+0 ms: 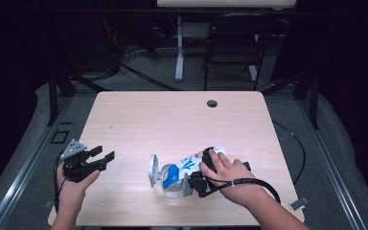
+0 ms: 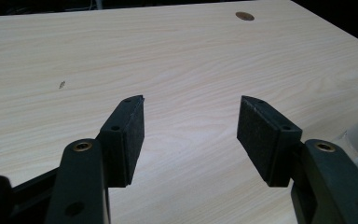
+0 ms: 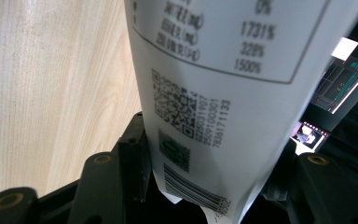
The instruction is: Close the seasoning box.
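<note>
Wooden table (image 1: 172,120), tilted pouch (image 1: 191,163) between right gripper (image 1: 199,175) pads.

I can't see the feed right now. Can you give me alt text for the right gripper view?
A white printed package, with a QR code, barcodes and a nutrition table, stands between the right gripper's two black jaws, which close on its sides. The pale wooden table lies to the left, and a dark background with small lit screens to the right.

Dark room, grey floor (image 1: 139,67), black chair (image 1: 232,45) beyond the table (image 1: 172,120).
</note>
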The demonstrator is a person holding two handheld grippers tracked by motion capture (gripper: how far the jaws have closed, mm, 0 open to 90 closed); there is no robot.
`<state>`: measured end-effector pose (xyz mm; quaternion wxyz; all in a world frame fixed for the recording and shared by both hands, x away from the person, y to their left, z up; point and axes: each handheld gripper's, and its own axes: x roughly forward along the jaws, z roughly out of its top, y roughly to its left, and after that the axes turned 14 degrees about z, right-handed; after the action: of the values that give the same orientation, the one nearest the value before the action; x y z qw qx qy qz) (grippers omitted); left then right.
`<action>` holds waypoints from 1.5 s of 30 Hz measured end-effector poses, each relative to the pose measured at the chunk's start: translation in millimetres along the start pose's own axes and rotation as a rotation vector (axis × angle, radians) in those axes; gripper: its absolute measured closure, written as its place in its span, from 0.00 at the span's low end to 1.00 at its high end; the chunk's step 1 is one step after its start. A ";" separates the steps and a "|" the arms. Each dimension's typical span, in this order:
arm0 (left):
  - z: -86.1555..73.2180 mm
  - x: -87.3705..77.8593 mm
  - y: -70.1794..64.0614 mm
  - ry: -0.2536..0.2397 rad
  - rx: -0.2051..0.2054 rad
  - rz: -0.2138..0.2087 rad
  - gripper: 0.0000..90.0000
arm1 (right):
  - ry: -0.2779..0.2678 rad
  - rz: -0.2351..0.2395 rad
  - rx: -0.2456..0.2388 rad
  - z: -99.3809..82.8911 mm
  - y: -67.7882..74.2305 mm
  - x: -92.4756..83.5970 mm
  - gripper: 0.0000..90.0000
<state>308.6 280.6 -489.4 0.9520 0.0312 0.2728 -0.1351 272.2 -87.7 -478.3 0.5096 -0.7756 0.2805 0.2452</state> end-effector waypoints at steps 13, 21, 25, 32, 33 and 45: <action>-0.2 0.3 0.0 -0.003 -0.002 0.002 0.47 | -0.003 0.003 0.000 0.0 0.3 0.5 0.53; -0.4 0.3 0.1 -0.001 -0.004 0.002 0.47 | -0.004 0.004 0.000 -0.1 0.5 0.5 0.53; -0.3 0.2 0.1 0.000 -0.002 0.003 0.47 | -0.003 0.003 -0.001 -0.1 0.5 0.4 0.53; -0.7 0.8 0.1 0.002 -0.003 0.002 0.47 | -0.004 0.003 0.000 -0.2 0.6 0.4 0.53; -0.7 0.8 0.1 0.002 -0.003 0.001 0.47 | -0.004 0.002 -0.002 -0.3 0.5 0.5 0.53; -0.9 1.3 0.1 0.002 -0.003 0.001 0.47 | 0.009 -0.002 -0.009 0.1 0.0 -0.7 0.53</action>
<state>309.2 280.5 -490.9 0.9519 0.0300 0.2737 -0.1342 271.7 -87.4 -477.9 0.5049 -0.7793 0.2810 0.2424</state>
